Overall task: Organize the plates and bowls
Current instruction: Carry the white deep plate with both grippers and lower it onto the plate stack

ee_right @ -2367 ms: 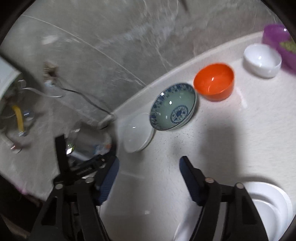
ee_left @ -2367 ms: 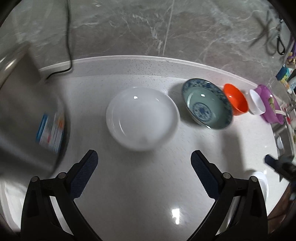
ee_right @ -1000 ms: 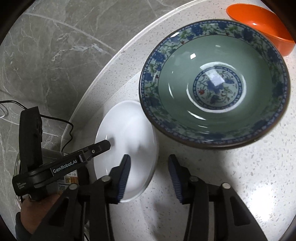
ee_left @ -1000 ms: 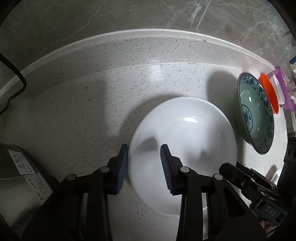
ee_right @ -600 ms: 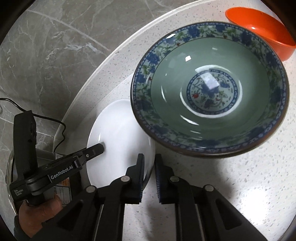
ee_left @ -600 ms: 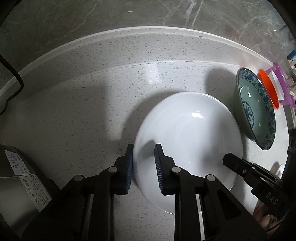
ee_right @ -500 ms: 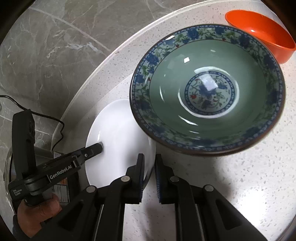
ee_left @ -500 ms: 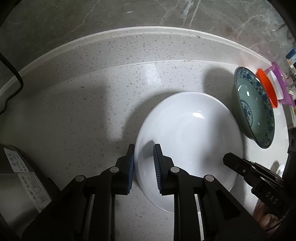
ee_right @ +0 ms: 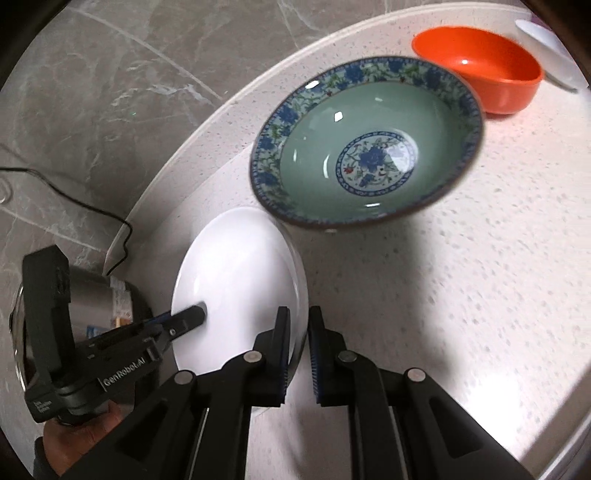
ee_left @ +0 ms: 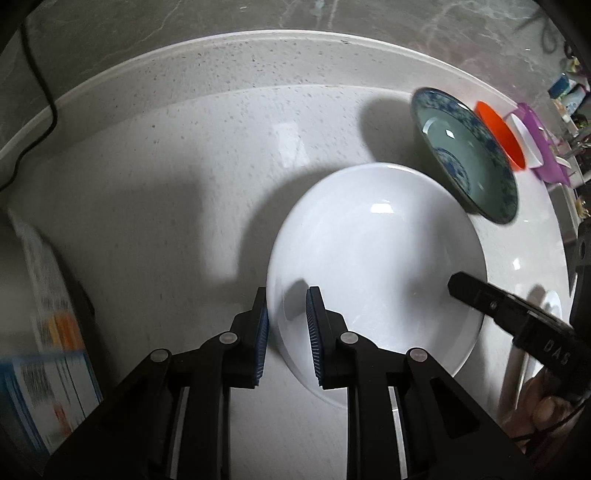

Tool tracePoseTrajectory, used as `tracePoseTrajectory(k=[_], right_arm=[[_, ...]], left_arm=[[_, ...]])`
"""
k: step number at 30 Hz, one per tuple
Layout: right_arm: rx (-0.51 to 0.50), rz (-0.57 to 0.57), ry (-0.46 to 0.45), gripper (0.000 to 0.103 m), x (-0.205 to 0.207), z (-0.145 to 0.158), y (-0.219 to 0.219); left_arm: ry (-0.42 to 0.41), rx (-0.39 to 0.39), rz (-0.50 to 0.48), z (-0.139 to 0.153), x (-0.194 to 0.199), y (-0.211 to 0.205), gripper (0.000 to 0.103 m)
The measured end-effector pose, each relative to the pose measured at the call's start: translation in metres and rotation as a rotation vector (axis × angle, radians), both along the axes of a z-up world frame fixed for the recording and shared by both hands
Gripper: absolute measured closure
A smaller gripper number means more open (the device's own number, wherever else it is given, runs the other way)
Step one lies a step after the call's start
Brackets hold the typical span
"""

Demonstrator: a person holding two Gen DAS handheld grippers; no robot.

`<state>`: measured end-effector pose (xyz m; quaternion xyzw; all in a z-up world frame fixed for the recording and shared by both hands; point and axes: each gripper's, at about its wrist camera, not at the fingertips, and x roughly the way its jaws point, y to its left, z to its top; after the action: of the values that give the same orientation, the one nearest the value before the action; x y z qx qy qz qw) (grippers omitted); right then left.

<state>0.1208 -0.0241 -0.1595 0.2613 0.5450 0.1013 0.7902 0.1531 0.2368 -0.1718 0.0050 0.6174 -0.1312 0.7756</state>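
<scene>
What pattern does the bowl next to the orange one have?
The patterned bowl is celadon green inside, with a blue floral rim band and centre medallion; the right wrist view shows it best.

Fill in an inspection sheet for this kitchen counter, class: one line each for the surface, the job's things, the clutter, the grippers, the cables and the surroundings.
Surface: pale speckled countertop with a raised curved back edge.
Job's things: white bowl nearest; green bowl with blue floral rim beyond it, the two rims overlapping in the right wrist view; orange bowl next; a white dish at the frame edge.
Clutter: purple container at the far end; metal appliance with a label beside the white bowl.
Grippers: left gripper and right gripper each shut on the white bowl's rim, at opposite sides.
Cables: black cord running to the appliance.
Surroundings: grey marbled wall.
</scene>
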Motion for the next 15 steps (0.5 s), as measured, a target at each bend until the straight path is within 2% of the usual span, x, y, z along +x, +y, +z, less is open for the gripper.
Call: tracePoseTrajectory(k=[7,15], right_arm=[[-0.014,0.034,-0.038,0.091,-0.032,0.032,-0.010],[-0.037,0.021,-0.081,0.091,-0.083,0.072,-0.055]], left_arm=[[-0.061,-0.032,-0.014,0.037,-0.050,-0.016,0.085],[-0.090,-0.067,-0.090,0.072,-0.097,-0.071,0.085]])
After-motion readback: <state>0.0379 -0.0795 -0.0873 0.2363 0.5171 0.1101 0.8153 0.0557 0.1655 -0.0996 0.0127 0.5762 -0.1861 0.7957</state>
